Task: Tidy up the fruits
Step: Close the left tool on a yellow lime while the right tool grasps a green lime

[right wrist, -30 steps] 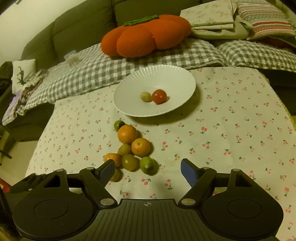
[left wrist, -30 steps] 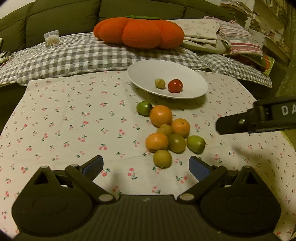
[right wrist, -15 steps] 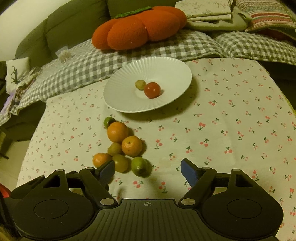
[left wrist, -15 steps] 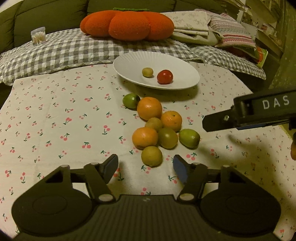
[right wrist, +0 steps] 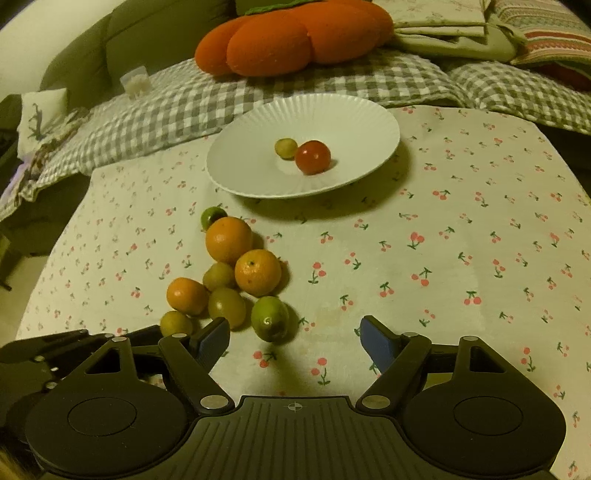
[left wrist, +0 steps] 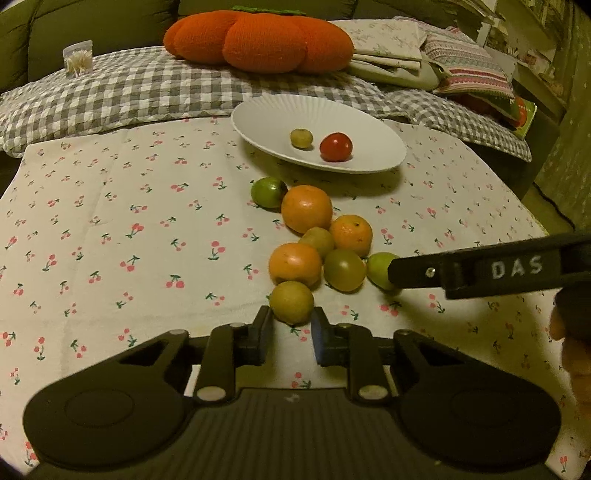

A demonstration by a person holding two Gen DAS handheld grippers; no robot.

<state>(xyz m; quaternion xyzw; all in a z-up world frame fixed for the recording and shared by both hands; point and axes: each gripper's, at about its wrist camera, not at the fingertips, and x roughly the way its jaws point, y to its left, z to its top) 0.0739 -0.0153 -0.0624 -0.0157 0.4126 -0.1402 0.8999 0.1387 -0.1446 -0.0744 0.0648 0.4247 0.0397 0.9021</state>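
Observation:
A white plate (left wrist: 266, 118) (right wrist: 354, 122) at the back of the table holds a red tomato (left wrist: 335, 147) (right wrist: 312, 156) and a small yellow-green fruit (left wrist: 301, 138) (right wrist: 285, 148). In front of it lies a pile of oranges (left wrist: 306, 208) (right wrist: 229, 239) and green fruits. My left gripper (left wrist: 291, 334) has narrowed around the nearest yellow-green fruit (left wrist: 291, 302) (right wrist: 176, 323), its pads close beside it; contact is unclear. My right gripper (right wrist: 293, 338) is open and empty, just in front of a green lime-like fruit (right wrist: 269, 318) (left wrist: 378, 268).
The table wears a cherry-print cloth (left wrist: 110, 229). Behind it is a sofa with a checked blanket (left wrist: 129, 88), an orange pumpkin cushion (left wrist: 258, 35) and folded cloths. The right gripper's body (left wrist: 498, 267) crosses the left wrist view at right.
My left gripper has moved forward to the nearest yellow-green fruit and narrowed its jaws around it. My right gripper has moved closer to the pile, staying open.

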